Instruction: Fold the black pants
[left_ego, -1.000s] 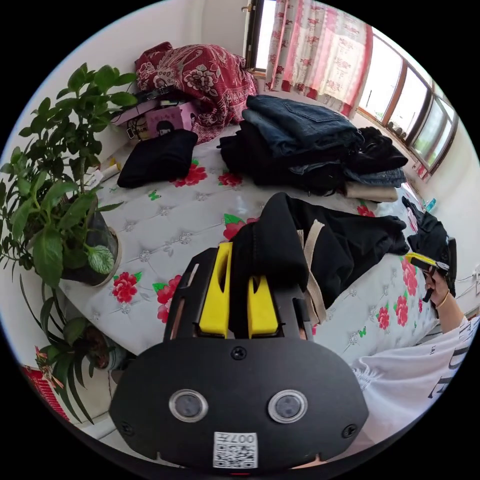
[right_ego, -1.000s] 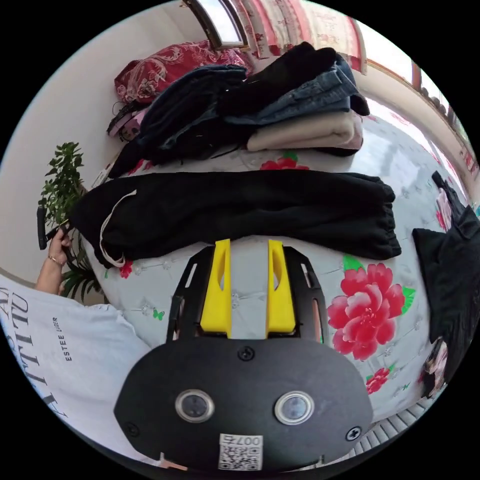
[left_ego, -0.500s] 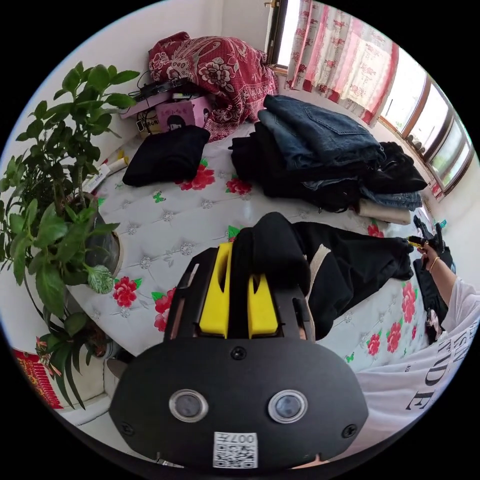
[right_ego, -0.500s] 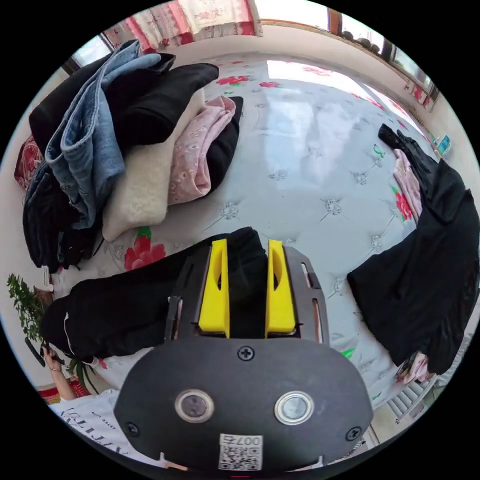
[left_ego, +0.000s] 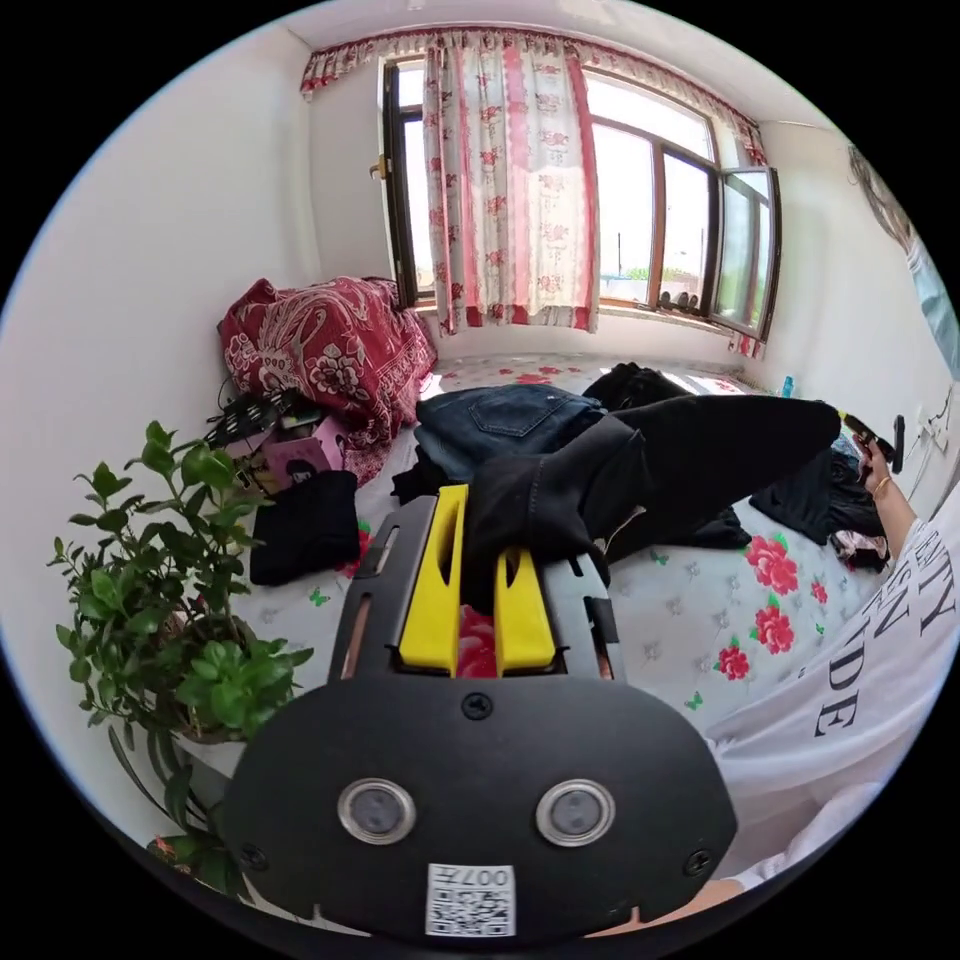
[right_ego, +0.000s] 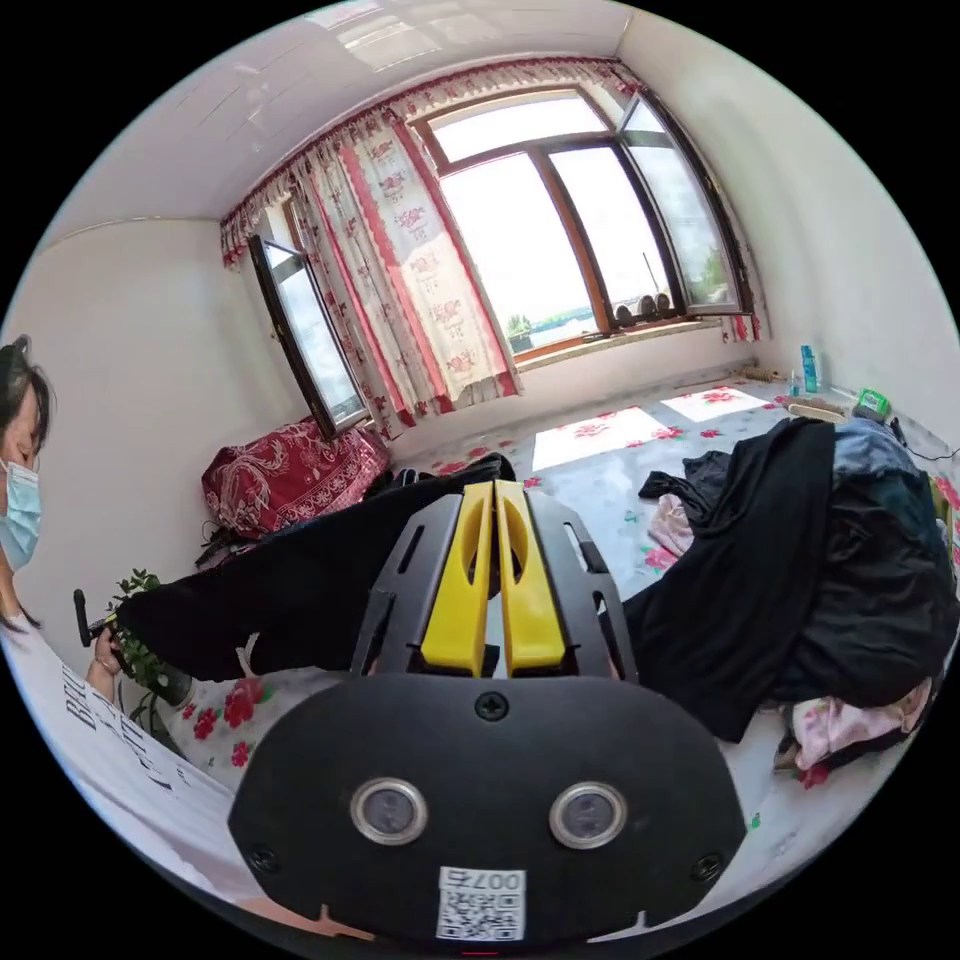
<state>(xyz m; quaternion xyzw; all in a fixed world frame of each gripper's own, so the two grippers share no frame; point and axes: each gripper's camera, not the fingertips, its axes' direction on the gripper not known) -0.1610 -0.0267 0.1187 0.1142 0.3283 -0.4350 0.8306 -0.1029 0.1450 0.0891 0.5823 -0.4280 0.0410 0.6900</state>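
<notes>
Gripping black pants (left_ego: 640, 465), both grippers' jaws clamp its ends; shirt (left_ego: 850, 660) lettering is cut off.

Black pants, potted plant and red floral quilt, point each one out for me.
black pants (left_ego: 700, 450), left gripper view, on the lifted leg stretched between the grippers.
potted plant (left_ego: 170, 610), left gripper view, on its leaves.
red floral quilt (left_ego: 320, 345), left gripper view, on its bundled middle.
</notes>
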